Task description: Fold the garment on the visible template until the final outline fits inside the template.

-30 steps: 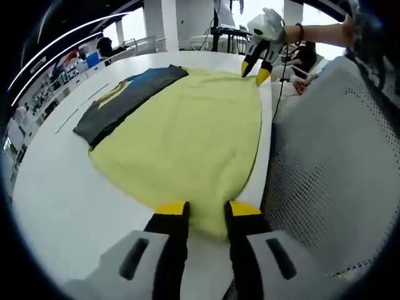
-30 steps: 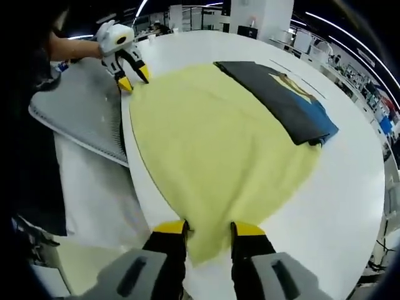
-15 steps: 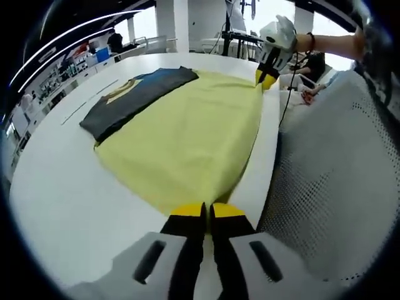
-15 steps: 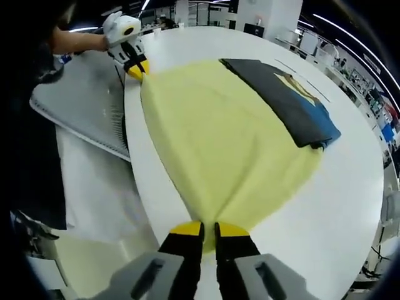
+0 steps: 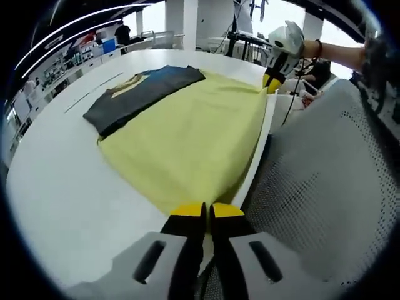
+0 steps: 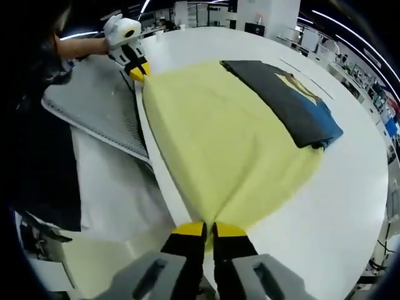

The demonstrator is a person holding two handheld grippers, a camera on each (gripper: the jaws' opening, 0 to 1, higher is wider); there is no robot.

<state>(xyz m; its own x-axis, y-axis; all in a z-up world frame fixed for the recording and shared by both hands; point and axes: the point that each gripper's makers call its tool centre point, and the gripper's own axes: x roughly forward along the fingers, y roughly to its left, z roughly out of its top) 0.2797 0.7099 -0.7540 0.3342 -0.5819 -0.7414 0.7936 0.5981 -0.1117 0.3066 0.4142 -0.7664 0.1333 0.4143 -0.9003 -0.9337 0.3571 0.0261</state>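
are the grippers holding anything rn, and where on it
Both hold the yellow garment. The left gripper is shut on one near-edge corner, the right gripper on the other, at the table edge.

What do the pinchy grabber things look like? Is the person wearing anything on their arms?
Each gripper has two black jaws with bright yellow tips and a light grey body: the left gripper and the right gripper. Seen from afar, the other gripper's housing looks white and rounded. The person's forearm is bare, with a dark band at the wrist.
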